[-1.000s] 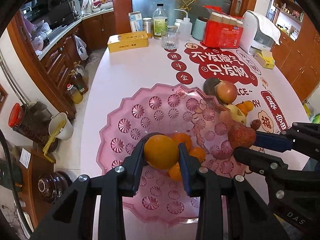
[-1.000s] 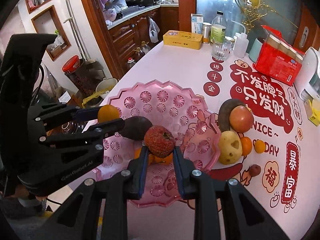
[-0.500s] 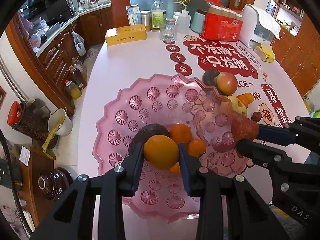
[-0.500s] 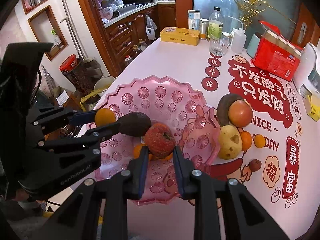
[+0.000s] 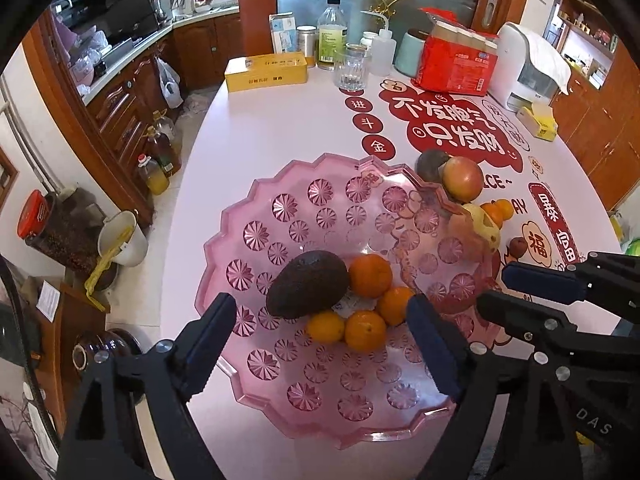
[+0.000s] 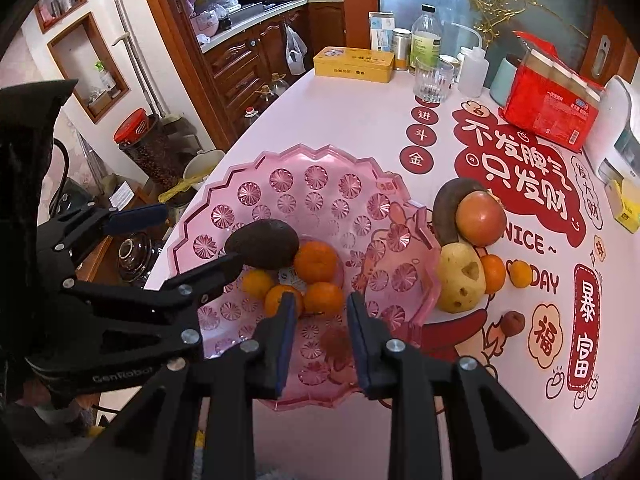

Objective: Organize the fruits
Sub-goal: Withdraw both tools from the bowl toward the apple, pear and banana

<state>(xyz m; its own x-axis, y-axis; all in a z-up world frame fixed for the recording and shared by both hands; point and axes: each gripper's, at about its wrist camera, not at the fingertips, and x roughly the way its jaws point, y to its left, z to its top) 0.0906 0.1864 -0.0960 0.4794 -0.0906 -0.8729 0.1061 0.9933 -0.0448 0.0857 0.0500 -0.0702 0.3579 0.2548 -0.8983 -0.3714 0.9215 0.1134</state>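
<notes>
A pink scalloped bowl (image 5: 280, 216) (image 6: 280, 176) holds a dark avocado (image 5: 306, 288) (image 6: 264, 242) and several oranges (image 5: 370, 274) (image 6: 316, 260). My left gripper (image 5: 320, 336) is open and empty above the bowl's near side. My right gripper (image 6: 320, 312) is open above the bowl; a blurred red lychee-like fruit (image 6: 336, 342) shows below and between its fingers, seemingly loose. My right gripper also shows in the left wrist view (image 5: 516, 288). On the table right of the bowl lie a brown fruit (image 6: 448, 204), an apple (image 6: 480, 218), a yellow pear (image 6: 458, 280), small oranges (image 6: 494, 274) and a small brown fruit (image 6: 513, 322).
At the table's far end stand a yellow tin (image 5: 266, 72), a glass (image 5: 352, 68), bottles (image 5: 332, 36), a red pack (image 5: 456, 64) and a white appliance (image 5: 524, 68). The table edge falls off to the left, with jars and a pot on the floor (image 5: 120, 236).
My left gripper opened and let its orange go into the bowl. My right gripper opened and let the red fruit go; it now lies below the fingers. Both grippers drew back a little.
</notes>
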